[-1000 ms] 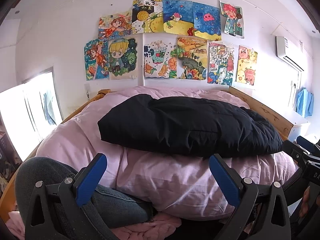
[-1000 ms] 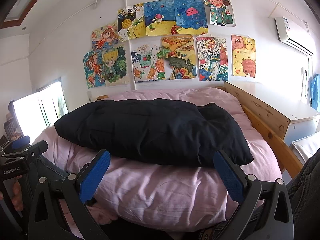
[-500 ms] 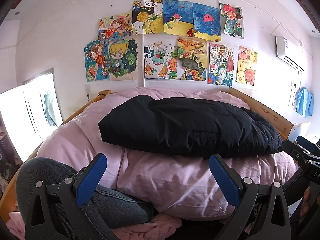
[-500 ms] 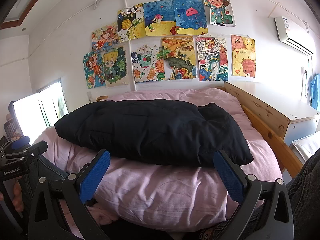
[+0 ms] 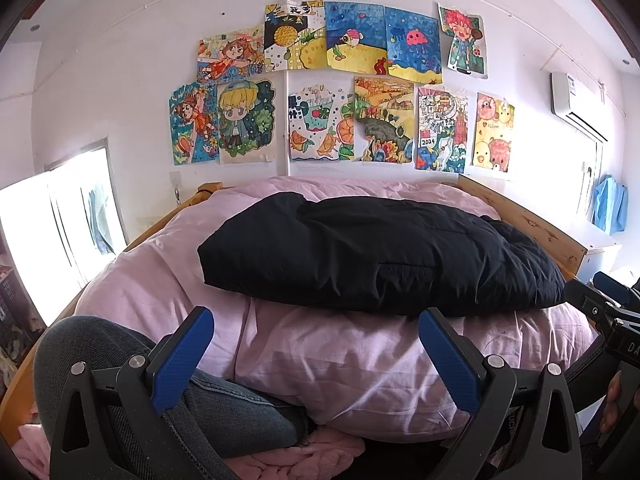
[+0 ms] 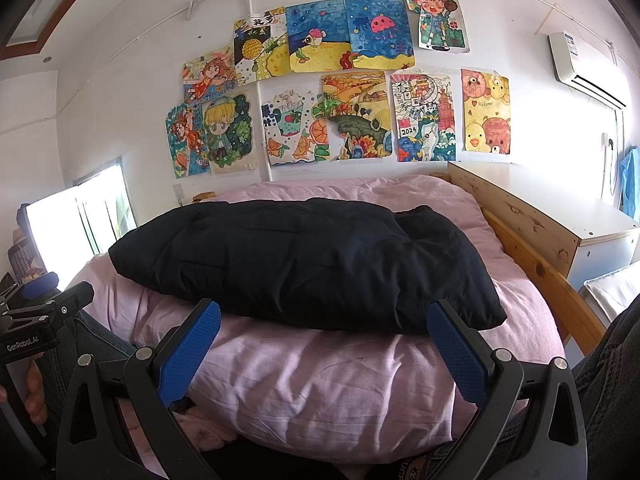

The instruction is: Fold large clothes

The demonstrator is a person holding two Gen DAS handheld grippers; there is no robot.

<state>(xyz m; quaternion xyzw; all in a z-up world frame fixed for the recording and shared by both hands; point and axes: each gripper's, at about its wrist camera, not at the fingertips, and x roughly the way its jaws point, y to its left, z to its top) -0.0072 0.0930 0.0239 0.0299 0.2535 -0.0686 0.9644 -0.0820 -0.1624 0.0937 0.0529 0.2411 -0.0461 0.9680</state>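
A black jacket [image 5: 376,256] is lying across the middle of the frame in both views, already gathered into a thick, puffy oblong on top of a pink duvet [image 5: 340,364]. Judging by that compact shape, most of the folding is looking done; what is left seems to be tidying or a last fold, though the hidden far side is leaving that unsure.

The left gripper [image 5: 316,356] is sitting at the bottom of its frame with its jaws spread wide and nothing between them, short of the jacket. The right gripper [image 6: 324,348] is likewise gaping wide and empty at the bottom of its frame, just below the jacket's near edge.

The jacket is showing a matte, quilted, softly creased shell. The duvet is looking like thin wrinkled cotton, billowing in rounded mounds.
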